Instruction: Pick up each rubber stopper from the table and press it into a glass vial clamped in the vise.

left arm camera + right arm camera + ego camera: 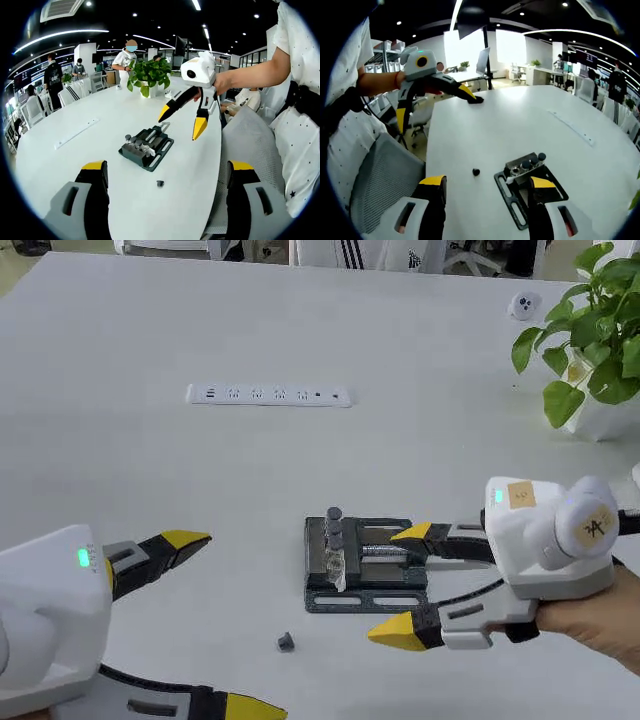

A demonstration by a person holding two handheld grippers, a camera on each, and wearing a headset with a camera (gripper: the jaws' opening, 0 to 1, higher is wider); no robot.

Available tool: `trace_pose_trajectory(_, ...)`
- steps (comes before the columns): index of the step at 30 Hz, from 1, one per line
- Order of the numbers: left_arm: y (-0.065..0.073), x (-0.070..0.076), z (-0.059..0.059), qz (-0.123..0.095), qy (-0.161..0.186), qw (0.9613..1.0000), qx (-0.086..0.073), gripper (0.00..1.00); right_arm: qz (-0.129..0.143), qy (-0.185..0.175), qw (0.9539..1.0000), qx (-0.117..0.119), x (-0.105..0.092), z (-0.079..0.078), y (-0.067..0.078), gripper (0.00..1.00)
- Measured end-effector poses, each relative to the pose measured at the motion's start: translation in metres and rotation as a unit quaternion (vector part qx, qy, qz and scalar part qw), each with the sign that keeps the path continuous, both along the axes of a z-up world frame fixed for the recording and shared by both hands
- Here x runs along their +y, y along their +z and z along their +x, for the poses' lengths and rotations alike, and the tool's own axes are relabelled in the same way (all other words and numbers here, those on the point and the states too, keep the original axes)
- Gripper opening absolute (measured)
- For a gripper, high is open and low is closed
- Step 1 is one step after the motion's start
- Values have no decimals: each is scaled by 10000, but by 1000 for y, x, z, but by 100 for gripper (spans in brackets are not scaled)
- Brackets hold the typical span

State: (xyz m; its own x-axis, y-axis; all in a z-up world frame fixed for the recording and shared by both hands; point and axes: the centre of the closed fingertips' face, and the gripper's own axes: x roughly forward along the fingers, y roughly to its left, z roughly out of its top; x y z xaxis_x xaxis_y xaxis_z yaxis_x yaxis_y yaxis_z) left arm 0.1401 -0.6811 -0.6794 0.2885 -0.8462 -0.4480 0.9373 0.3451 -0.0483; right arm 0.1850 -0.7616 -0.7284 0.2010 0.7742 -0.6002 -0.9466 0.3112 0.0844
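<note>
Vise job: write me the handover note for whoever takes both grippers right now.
Left gripper: open, empty, low over the table near the loose stopper.
Right gripper: open, empty, raised beside the vise.
Done: several vials in the vise carry dark stoppers.
Left: pick up the loose stopper and press it into the end vial, which looks uncapped.

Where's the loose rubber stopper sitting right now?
In the head view, the stopper lies alone on the white table, just off the near-left corner of the vise, on the person's side.
</note>
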Motion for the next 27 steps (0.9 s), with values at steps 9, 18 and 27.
trace_pose_trajectory(9, -9, 2, -1, 70, 4, 9999, 133, 99, 274, 172, 9993, 170, 14, -17, -18, 61)
trace_pose_trajectory(18, -17, 3, 0, 105, 11, 9996, 256, 99, 301, 416, 9983, 278, 26, -22, -43, 52)
trace_pose_trajectory(27, -22, 6, 4, 111, 34, 9994, 340, 99, 301, 638, 9970, 321, 44, -19, -61, 45)
